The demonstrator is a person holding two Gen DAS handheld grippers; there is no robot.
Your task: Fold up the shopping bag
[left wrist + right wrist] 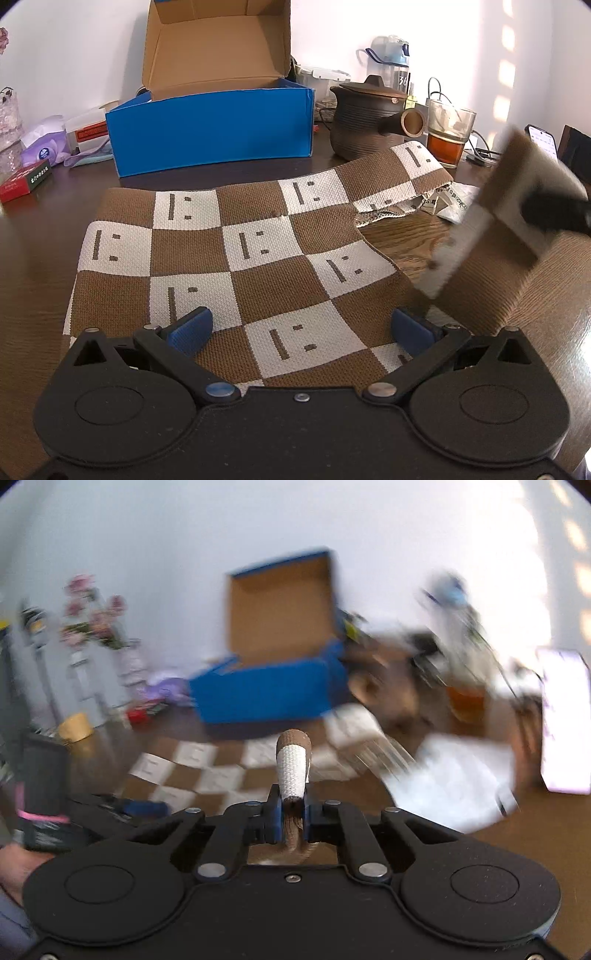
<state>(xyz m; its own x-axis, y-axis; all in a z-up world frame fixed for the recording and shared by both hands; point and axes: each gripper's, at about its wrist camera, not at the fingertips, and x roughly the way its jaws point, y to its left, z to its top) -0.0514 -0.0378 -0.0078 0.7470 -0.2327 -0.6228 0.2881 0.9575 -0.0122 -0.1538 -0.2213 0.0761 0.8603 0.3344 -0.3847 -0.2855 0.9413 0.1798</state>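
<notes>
Across the dark wooden tabletop (402, 243) we have the checkered shopping bag (229, 258) spread flat, its long axis running from our left side out toward the far right, where one brown-and-white strap (402, 170) trails off beside the clay teapot (364, 122). Our left gripper (301, 326) hovers low over the near edge of the bag with its blue fingers (192, 325) wide apart; cloth lies between and under them, but they clamp nothing.

Our right gripper (290, 812) is the one already committed: its fingers are pressed together on the other strap (293, 771), which stands up between them as a rolled brown-and-white band. From the left view that strap (491, 229) shows as a blurred raised flap at the bag's right edge, so the right hand is clearly in motion.

We judge that the coming move turns on this: the held strap sits at the bag's right end, and the bulk of the bag lies to the left of it. Carrying the strap over along the long axis would lay that end onto the flat body, while the open left fingers are nearest to pin the near edge.
</notes>
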